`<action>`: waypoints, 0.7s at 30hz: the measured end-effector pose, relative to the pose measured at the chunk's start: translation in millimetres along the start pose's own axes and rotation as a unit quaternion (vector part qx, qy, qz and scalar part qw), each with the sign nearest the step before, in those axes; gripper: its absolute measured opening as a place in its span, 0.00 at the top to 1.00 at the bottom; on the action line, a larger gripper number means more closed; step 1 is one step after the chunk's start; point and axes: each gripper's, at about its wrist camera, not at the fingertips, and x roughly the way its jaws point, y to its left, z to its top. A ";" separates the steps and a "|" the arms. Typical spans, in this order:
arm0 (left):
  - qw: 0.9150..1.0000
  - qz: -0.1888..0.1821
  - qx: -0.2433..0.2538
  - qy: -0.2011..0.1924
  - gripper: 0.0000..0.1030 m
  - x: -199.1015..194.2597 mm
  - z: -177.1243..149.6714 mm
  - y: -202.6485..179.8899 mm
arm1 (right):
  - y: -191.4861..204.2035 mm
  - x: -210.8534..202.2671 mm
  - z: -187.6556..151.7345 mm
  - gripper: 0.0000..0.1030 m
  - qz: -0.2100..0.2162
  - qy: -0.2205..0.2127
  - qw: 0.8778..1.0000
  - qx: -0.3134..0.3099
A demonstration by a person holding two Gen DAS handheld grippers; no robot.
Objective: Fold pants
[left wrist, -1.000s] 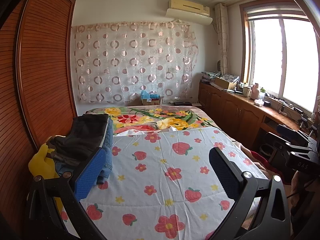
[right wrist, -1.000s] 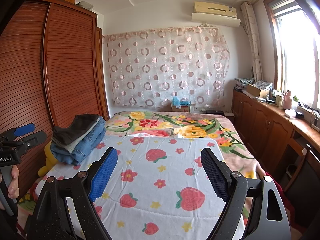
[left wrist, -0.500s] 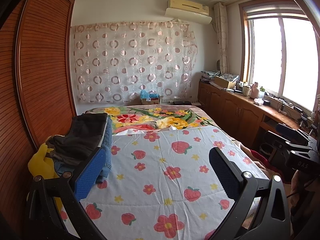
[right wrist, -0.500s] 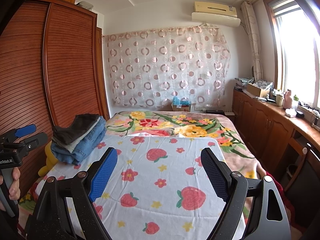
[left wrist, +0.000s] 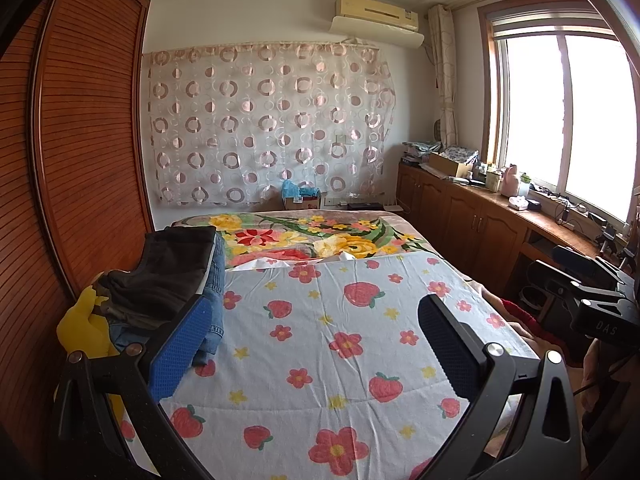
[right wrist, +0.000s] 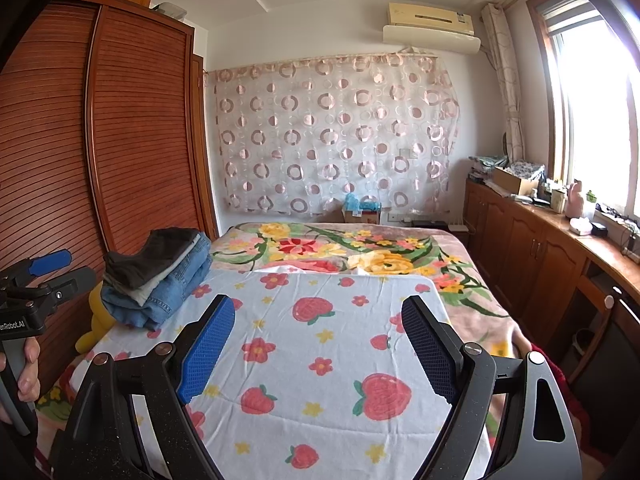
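Note:
A stack of folded pants (left wrist: 168, 280), dark ones on top of blue jeans, lies at the left edge of the bed; it also shows in the right wrist view (right wrist: 160, 276). My left gripper (left wrist: 316, 312) is open and empty, held above the strawberry-print sheet (left wrist: 340, 340), with its left finger close to the stack. My right gripper (right wrist: 320, 320) is open and empty above the same sheet (right wrist: 328, 360), to the right of the stack. The left gripper body also shows in the right wrist view (right wrist: 36, 280), held in a hand.
A yellow plush toy (left wrist: 80, 324) sits beside the stack against the wooden wardrobe (left wrist: 80, 140). A floral blanket (left wrist: 320, 240) covers the far bed. Wooden cabinets (left wrist: 472, 220) with clutter run under the window at right. A box (left wrist: 302, 200) stands by the curtain.

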 end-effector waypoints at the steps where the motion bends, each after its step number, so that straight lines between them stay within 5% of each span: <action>1: 1.000 0.000 0.000 0.000 0.00 -0.1 0.0 -0.1 | 0.1 0.0 -0.1 0.16 -0.001 0.000 1.000 0.000; 21: 1.000 0.000 0.000 -0.001 0.00 0.3 0.2 -0.4 | 2.3 -0.5 0.4 0.16 -0.003 -0.003 1.000 0.001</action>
